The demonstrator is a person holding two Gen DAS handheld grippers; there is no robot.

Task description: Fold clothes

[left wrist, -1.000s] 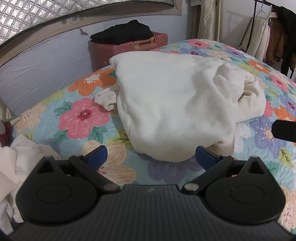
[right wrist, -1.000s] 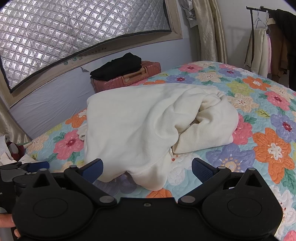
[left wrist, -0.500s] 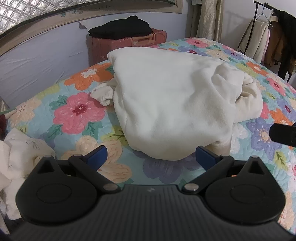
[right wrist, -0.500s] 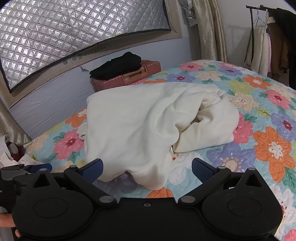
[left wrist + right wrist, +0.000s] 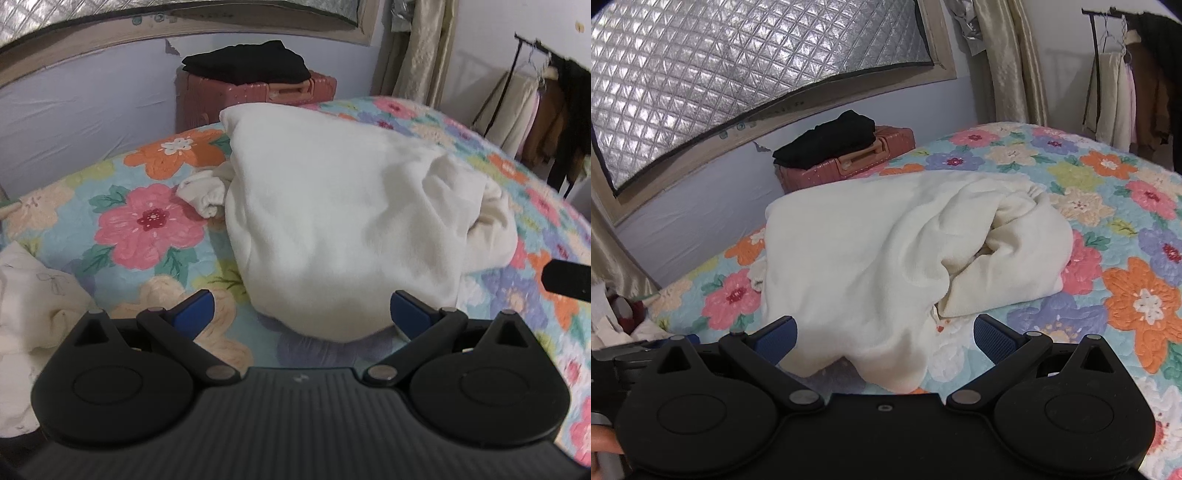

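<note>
A cream fleece garment (image 5: 332, 221) (image 5: 886, 258) lies heaped and loosely bunched on a bed covered by a floral quilt (image 5: 155, 221) (image 5: 1126, 295), near the quilt's left edge and toward its near edge, with one gathered cuff (image 5: 203, 195) poking out on the left side of the heap and a thick rolled fold on its right. The left gripper (image 5: 301, 312) hovers just short of the garment's near hem, its blue-padded fingers (image 5: 194, 308) spread wide and holding nothing. The right gripper (image 5: 884, 338) is likewise spread apart and empty, its blue pads (image 5: 991, 338) flanking the drooping near lip of the fabric without touching it, as far as the view shows. A second pale garment (image 5: 33, 302) lies crumpled at the quilt's near left corner. Beyond the bed's far edge, a folded black garment (image 5: 247, 62) (image 5: 827, 140) rests on top of a pink suitcase (image 5: 258, 92) (image 5: 849, 162) against a lilac wall, beneath a window covered with quilted silver insulation (image 5: 738, 66). A beige curtain (image 5: 413, 51) (image 5: 1008, 62) hangs at the window's right, and coats hang on a clothes rack (image 5: 535, 99) (image 5: 1126, 81) past the bed's far right corner.
</note>
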